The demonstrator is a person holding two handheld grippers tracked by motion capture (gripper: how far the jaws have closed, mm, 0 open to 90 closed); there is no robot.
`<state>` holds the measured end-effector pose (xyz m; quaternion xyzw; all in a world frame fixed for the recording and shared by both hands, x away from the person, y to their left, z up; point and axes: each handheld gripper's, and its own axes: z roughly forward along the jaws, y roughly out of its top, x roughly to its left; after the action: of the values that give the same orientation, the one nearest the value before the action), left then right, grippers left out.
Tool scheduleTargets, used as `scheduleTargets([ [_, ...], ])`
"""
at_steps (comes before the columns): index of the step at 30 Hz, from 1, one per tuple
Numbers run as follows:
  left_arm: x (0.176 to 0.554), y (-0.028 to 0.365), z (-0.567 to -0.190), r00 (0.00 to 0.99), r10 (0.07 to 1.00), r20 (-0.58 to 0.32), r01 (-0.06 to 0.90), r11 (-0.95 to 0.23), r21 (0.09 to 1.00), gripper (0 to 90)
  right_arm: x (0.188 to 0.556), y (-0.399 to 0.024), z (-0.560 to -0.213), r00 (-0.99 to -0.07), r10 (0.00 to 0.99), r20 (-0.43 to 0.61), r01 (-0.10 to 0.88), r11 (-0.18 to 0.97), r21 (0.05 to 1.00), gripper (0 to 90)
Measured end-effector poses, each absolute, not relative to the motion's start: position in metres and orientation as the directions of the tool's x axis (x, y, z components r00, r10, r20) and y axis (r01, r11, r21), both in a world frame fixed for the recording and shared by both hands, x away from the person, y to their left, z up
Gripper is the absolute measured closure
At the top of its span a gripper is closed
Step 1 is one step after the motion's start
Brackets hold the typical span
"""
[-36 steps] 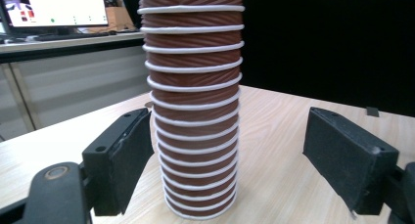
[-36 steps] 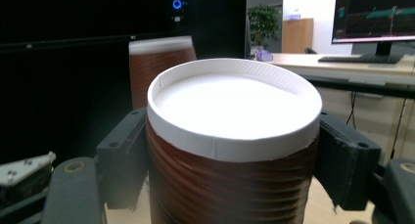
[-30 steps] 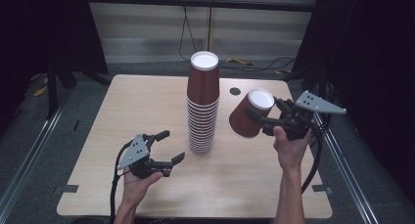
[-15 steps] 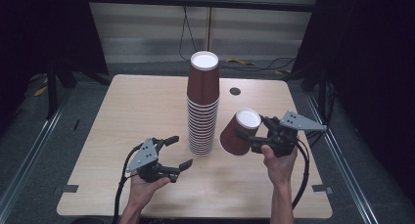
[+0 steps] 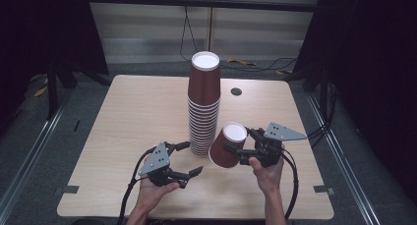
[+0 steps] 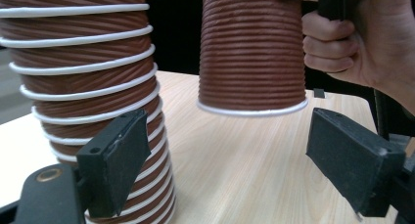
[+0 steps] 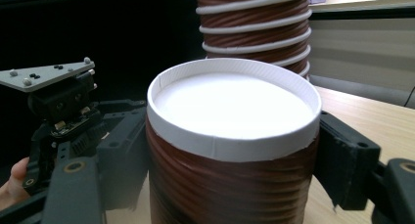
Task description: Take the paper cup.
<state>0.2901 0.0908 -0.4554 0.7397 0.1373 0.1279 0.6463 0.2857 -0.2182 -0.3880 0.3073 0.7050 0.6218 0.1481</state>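
Cups make up the whole job: one tall stack of brown ribbed paper cups [image 5: 203,107] stands upside down near the middle of the table [image 5: 123,117], and one single cup [image 5: 228,145] of the same kind is held just to its right. The stack's rims show as about a dozen white rings in the high view, though an exact count is hard to make. Two grippers are at work, one in each hand. The right gripper [image 5: 244,144] has its jaws closed on the single cup, one black pad pressed on each side of the ribbed wall just below the white base [image 7: 234,104], which faces the gripper's own camera. That cup is inverted and tilted, mouth rim [image 6: 252,110] downward; in the left gripper view the rim hangs clear above the table top, close beside the stack but not touching it. The left gripper [image 5: 189,158] sits low in front of the stack with its jaws standing apart and nothing between them; seen along those jaws, the left pad overlaps the foot of the stack and the hanging cup lies beyond the gap. A small dark round hole [image 5: 236,91] marks the table behind the stack. Nothing lies on the wood under the held cup.
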Motion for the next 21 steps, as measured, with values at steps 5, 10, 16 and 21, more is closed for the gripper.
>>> scheduleTargets([
  [5,0.291,0.086,-0.457,0.938,0.346,0.005,0.043,-0.132,0.990,15.7,0.284,-0.216,-0.395,-0.781,0.595,0.190,0.261,0.035,0.965,24.0],
  [10,0.291,0.080,-0.458,0.947,0.321,0.010,0.036,-0.135,0.990,15.7,0.284,-0.209,-0.404,-0.790,0.579,0.201,0.272,0.036,0.962,24.1],
  [16,0.292,0.073,-0.463,0.953,0.302,0.000,0.044,-0.140,0.989,15.6,0.285,-0.204,-0.411,-0.803,0.555,0.217,0.278,0.027,0.960,24.2],
  [21,0.293,0.069,-0.466,0.957,0.291,0.001,0.045,-0.151,0.987,15.5,0.285,-0.198,-0.414,-0.812,0.540,0.221,0.283,0.033,0.959,24.2],
])
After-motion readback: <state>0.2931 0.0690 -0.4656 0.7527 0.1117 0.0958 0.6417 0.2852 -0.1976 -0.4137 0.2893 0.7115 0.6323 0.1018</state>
